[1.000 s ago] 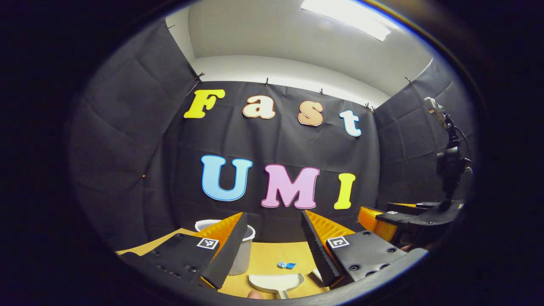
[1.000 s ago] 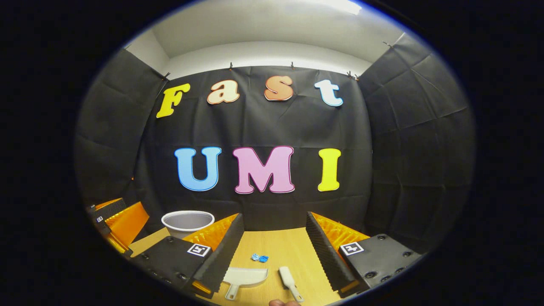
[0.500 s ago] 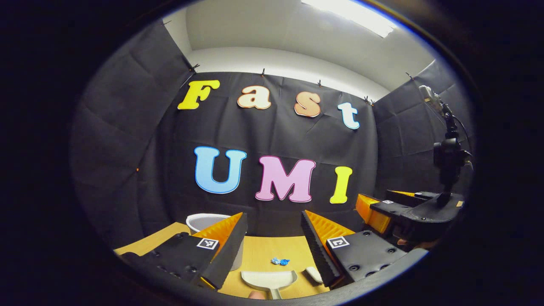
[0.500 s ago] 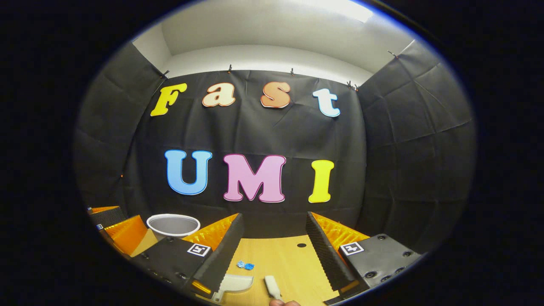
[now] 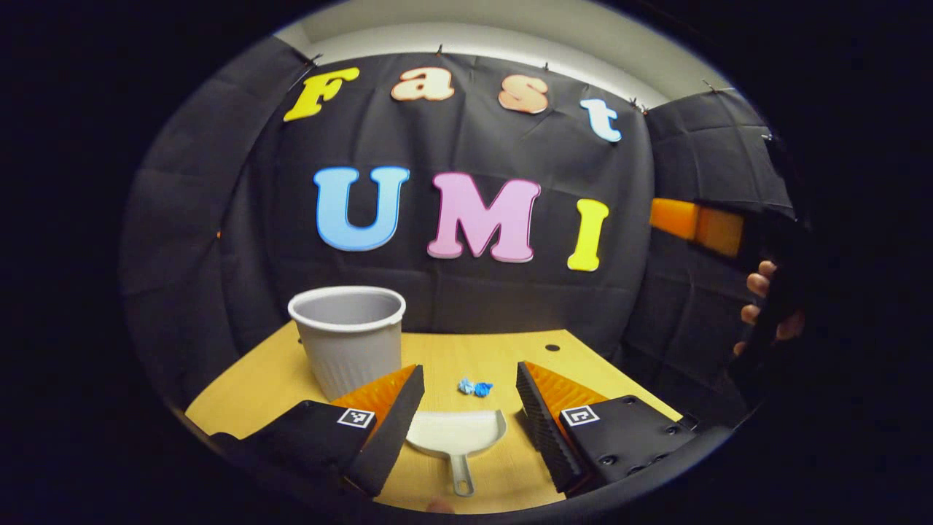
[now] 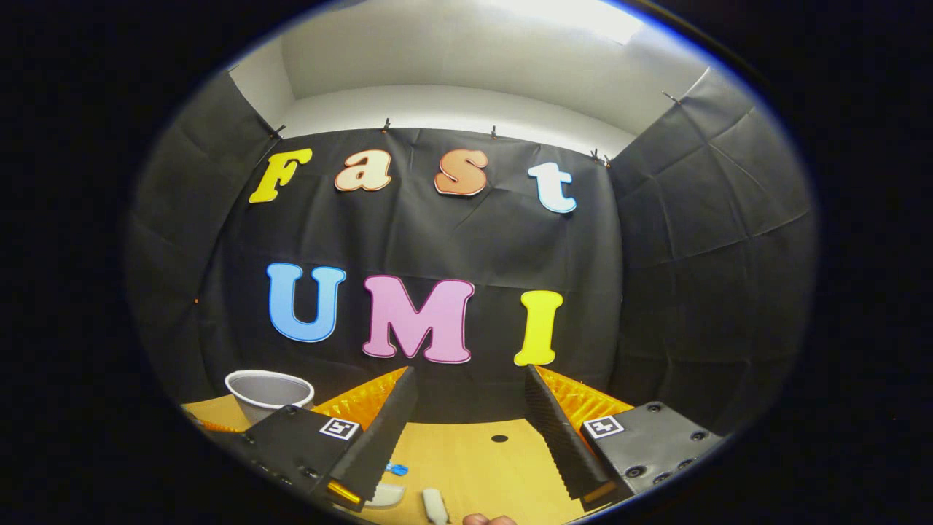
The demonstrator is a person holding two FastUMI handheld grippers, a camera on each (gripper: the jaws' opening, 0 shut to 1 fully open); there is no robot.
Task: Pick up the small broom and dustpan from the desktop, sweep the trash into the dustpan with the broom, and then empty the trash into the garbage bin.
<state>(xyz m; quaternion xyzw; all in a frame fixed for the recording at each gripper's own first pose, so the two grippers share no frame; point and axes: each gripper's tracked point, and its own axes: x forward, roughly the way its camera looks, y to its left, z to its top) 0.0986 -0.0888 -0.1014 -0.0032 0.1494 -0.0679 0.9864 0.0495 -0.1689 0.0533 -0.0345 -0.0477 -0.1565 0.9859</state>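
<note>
1. A wooden table (image 5: 277, 379) stands in a booth walled with black cloth; a small round hole (image 5: 552, 348) is set in the tabletop near the back edge
2. In the left gripper view a grey bin (image 5: 348, 337) stands upright on the table's left side, empty as far as the rim shows
3. The dustpan (image 5: 458, 435) lies flat on the table with its handle pointing toward the camera
4. A small blue scrap of trash (image 5: 474, 387) lies just beyond the dustpan's open edge, apart from it
5. The left gripper (image 5: 466, 397) is spread wide, holding nothing, with the dustpan seen between its fingers
6. In the right gripper view the right gripper (image 6: 470, 408) is also spread wide and empty
7. Low in that view the broom (image 6: 434, 504) lies on the table beside the dustpan's edge
8. At the right of the left gripper view a hand (image 5: 765, 306) holds the other gripper, raised well above the table
</note>
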